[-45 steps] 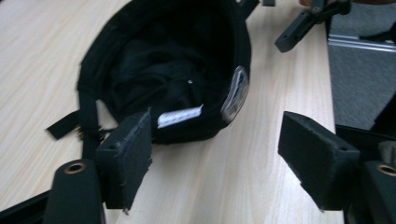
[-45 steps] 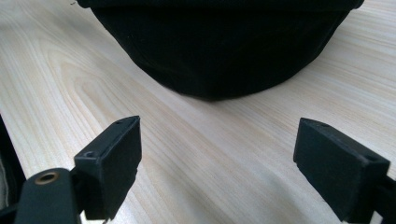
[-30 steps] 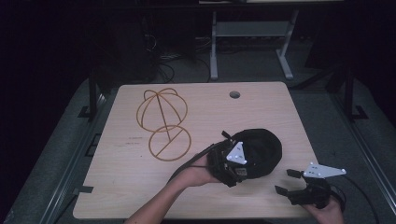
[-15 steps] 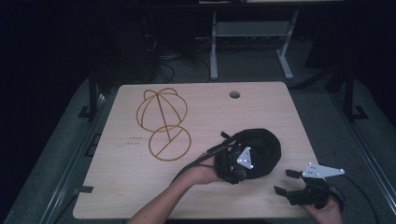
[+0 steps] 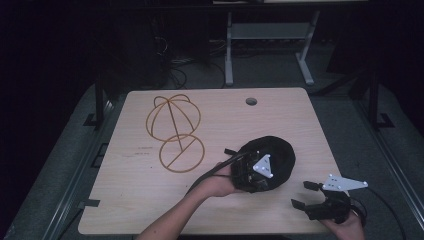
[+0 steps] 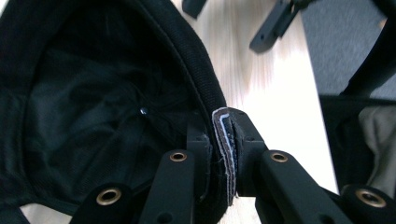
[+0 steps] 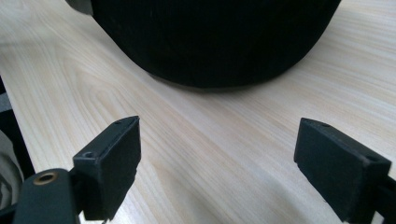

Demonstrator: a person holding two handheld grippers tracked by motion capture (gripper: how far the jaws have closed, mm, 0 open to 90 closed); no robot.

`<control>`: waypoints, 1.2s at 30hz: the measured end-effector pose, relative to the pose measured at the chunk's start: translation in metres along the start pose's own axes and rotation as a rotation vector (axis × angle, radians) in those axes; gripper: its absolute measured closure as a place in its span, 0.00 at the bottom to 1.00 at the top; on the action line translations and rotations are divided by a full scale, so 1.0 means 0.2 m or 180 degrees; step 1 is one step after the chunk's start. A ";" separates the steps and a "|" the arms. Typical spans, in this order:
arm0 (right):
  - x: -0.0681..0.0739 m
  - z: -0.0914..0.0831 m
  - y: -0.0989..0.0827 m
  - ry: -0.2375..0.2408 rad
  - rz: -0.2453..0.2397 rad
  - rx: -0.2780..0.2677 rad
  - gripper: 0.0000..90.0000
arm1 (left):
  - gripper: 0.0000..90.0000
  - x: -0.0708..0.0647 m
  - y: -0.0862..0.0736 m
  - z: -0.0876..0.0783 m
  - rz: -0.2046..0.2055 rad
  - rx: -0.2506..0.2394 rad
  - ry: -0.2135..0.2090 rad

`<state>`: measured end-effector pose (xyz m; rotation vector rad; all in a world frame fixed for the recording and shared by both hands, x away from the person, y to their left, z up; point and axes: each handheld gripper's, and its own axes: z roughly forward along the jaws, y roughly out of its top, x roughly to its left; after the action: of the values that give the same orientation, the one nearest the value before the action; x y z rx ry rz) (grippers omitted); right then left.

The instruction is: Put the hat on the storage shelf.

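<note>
Clamping the cap's edge: left gripper [image 6: 219, 154] has just closed its jaws, and the left gripper view shows the black cap's [image 6: 107, 102] layered rim pinched between both pads, with the dark lining and a small rivet inside the crown. High view gives none of that detail; there the left gripper [image 5: 255, 172] sits over the near-left side of the cap [image 5: 280, 152], its grey plate on top and its cable trailing back along the forearm.

Right gripper [image 7: 217, 163] has jaws spread wide with nothing between them, bare wood under them and the cap's outer wall [image 7: 219, 42] just ahead, not touching. In the high view it [image 5: 307, 195] rests near the table's front right corner, apart from the cap.

Cap sits right of centre on the light wood table [image 5: 125, 200]. A gold wire hat stand [image 5: 175, 132] lies at left-centre, and a cable hole [image 5: 251, 101] is near the far edge. Room is dark: grey carpet, metal desk legs [image 5: 229, 55] and cables behind.
</note>
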<state>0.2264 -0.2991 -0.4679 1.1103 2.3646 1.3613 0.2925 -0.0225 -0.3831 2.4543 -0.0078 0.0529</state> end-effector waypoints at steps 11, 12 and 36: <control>0.03 -0.01 0.05 0.0023 -0.0011 -0.0212 0.16 | 0.89 0.06 0.03 -0.16 -0.0322 -0.0556 -0.0131; 0.05 -0.02 0.06 0.0025 -0.0023 -0.0282 0.16 | 0.89 0.07 0.04 -0.18 -0.0350 -0.0607 -0.0153; 0.12 -0.04 0.19 0.0193 -0.0175 -0.0893 0.33 | 0.90 0.02 0.17 -0.29 -0.0168 -0.1022 -0.0747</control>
<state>0.2259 -0.2768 -0.4282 0.9307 2.1389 1.6645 0.2945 -0.0120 -0.3159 2.1255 -0.0506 -0.2419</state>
